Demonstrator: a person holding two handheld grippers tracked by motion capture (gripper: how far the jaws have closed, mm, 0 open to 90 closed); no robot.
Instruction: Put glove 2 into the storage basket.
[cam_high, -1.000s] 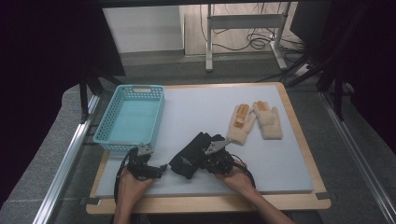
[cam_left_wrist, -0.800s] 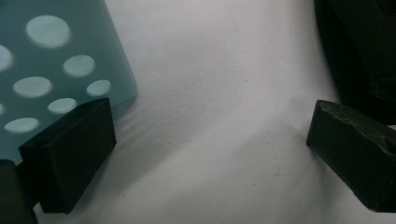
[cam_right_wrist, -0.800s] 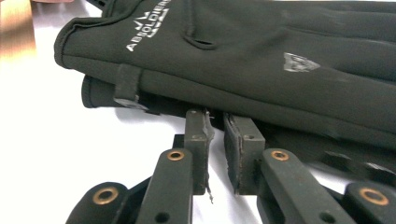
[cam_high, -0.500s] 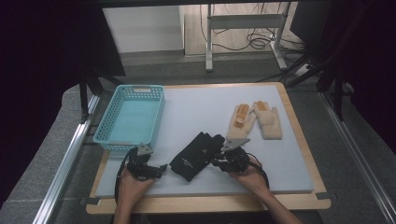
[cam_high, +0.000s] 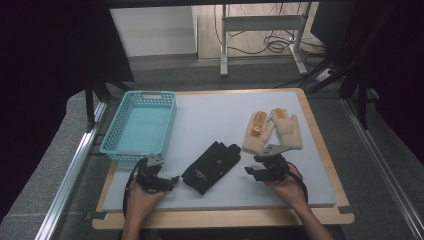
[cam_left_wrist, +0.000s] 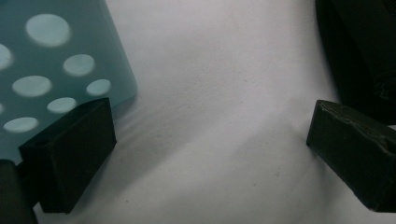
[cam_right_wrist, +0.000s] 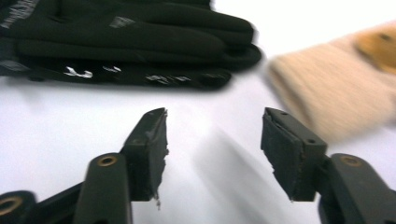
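A pair of black gloves (cam_high: 212, 166) lies stacked on the grey mat (cam_high: 220, 112), fingers toward the far right. A pair of beige knit gloves (cam_high: 274, 129) with an orange patch lies further right. My right gripper (cam_high: 250, 170) sits just right of the black gloves, between them and the beige pair. Its jaws have just been opening and nothing is between them (cam_right_wrist: 212, 128); the black gloves (cam_right_wrist: 121, 42) lie ahead on the left and a beige glove (cam_right_wrist: 327, 88) on the right. My left gripper (cam_high: 171, 180) rests open (cam_left_wrist: 212, 126) on the mat, left of the black gloves.
A light blue perforated basket (cam_high: 115, 135) stands empty at the mat's left; its corner (cam_left_wrist: 51, 70) is close to my left jaw. The mat lies on a wooden board (cam_high: 225, 218). Metal rails run along both sides, and a desk frame with cables stands beyond.
My right gripper has let go of the black gloves, opened, and drawn away to the right. The gloves stay flat on the mat. The left hand has kept still.
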